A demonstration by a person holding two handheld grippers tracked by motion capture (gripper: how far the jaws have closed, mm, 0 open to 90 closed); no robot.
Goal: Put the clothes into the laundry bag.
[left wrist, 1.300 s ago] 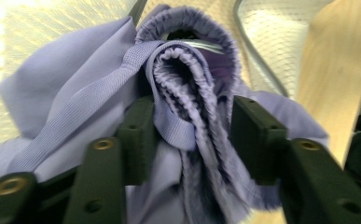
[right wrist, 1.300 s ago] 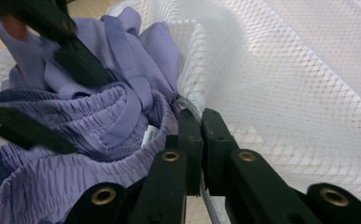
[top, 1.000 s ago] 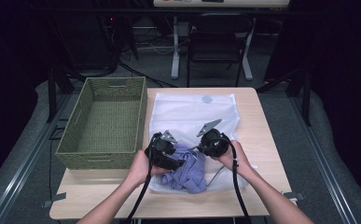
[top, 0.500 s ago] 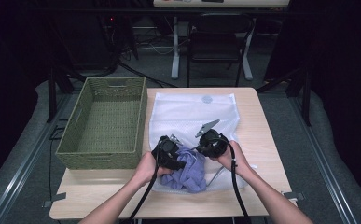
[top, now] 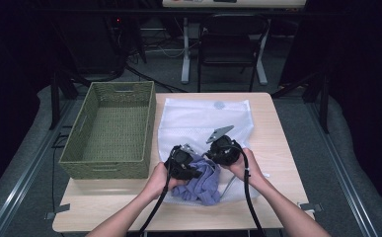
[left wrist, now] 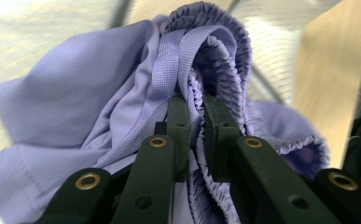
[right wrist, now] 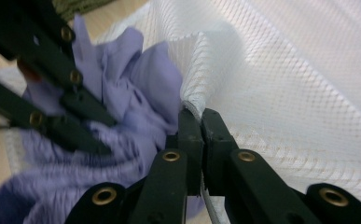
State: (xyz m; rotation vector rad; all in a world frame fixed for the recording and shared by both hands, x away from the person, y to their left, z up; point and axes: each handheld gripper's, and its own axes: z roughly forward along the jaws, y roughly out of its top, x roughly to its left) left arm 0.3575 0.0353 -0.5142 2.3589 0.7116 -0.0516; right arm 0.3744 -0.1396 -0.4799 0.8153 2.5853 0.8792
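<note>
A lavender garment (top: 204,185) with an elastic waistband lies bunched at the near edge of a white mesh bag (top: 203,118) spread on the table. My left gripper (left wrist: 196,100) has just been closing its jaws, and its pads now pinch the garment's (left wrist: 75,107) gathered waistband and strap. The right gripper (right wrist: 197,114) is shut on a raised fold of the mesh bag's (right wrist: 285,79) edge, just beside the garment (right wrist: 141,88). In the high view the left gripper (top: 191,170) and the right gripper (top: 214,154) sit close together over the cloth.
An olive woven basket (top: 75,148) stands on the left half of the wooden table (top: 277,148), its inside bare. Chairs and cables stand in the dark beyond the far edge. The person's forearms come in from the bottom.
The left gripper has shifted right and down onto the lavender garment and shut on its waistband. The right gripper has kept still, holding the mesh.
</note>
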